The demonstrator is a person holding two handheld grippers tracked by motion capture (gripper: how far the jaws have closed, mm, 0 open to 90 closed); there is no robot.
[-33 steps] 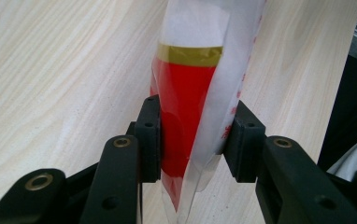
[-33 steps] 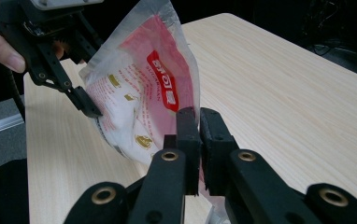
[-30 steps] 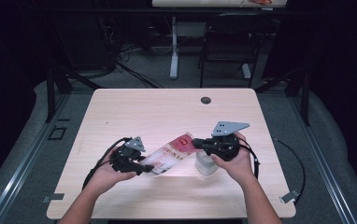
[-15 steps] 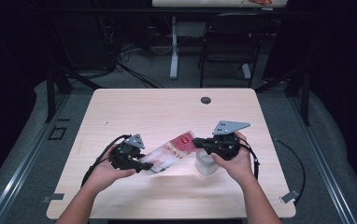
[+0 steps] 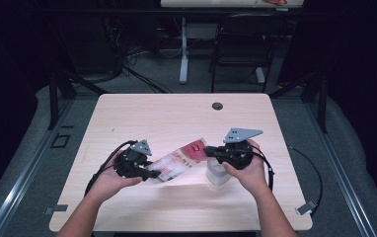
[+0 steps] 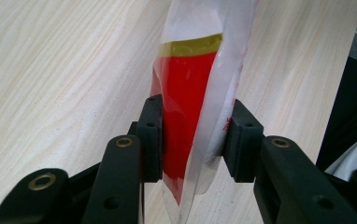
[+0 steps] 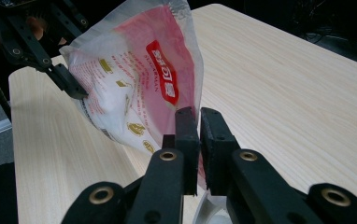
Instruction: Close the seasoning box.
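Pouch (image 5: 179, 160), red and white, held aloft between both grippers just above the table (image 5: 142, 113), near its front middle; left gripper (image 5: 149, 174) pinches the pouch's lower end, pads pressed on either face, seen close in the left gripper view (image 6: 193, 140); right gripper (image 5: 209, 151) nips the upper edge near the red label, jaws nearly together on the thin film, seen in the right gripper view (image 7: 198, 135). A pale cup (image 5: 217, 173) stands on the table below the right hand (image 5: 248, 170); its contents cannot be told.

Step in hand, as judged: opening or tipping the pouch toward the cup. To do it well: keep the left grip firm and low as anchor; let the right gripper pull along the seam rather than across it, so the film does not slip from the narrow nip; hold the mouth over the cup before any tilt.

Edges and room: the table's far half lies bare save a small dark grommet (image 5: 217, 105); wide space to either side; the front edge sits close under the forearms; trailing cables hang off that edge, so sweeps are best kept short.
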